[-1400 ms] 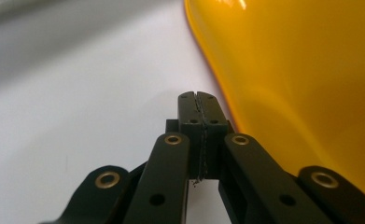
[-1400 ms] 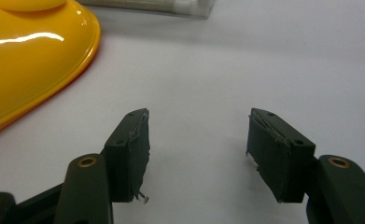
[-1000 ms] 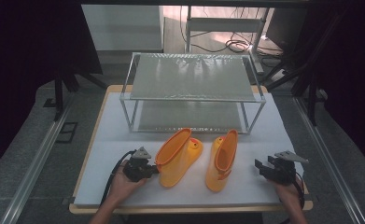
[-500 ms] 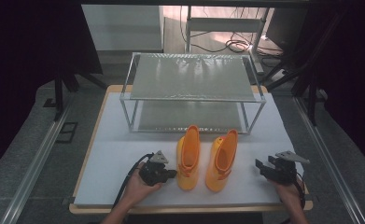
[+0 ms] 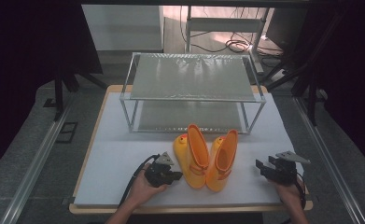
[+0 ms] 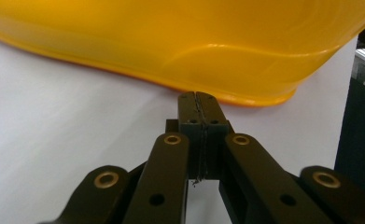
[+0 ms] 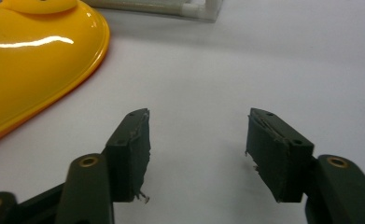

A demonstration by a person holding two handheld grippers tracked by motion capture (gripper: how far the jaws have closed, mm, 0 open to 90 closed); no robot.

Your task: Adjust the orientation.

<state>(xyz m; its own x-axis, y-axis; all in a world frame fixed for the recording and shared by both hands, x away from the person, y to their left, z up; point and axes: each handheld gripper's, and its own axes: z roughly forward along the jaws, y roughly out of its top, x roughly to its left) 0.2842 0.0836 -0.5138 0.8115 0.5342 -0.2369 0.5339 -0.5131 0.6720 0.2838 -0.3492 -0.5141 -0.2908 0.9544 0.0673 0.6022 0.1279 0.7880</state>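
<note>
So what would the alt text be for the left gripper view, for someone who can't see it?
Two black jaws, shut together, of the left gripper touch their tips to the lower edge of a glossy yellow boot, which lies on a white table.

White table top (image 5: 124, 154), wire rack (image 5: 194, 93), two yellow boots (image 5: 203, 158)

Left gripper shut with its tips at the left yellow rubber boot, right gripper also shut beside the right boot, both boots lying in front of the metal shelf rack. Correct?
Not quite: the right gripper is open, its jaws wide apart over bare white tabletop, as the right gripper view shows. The rest holds: left gripper shut at the left yellow rubber boot, both boots before the metal shelf rack.
</note>
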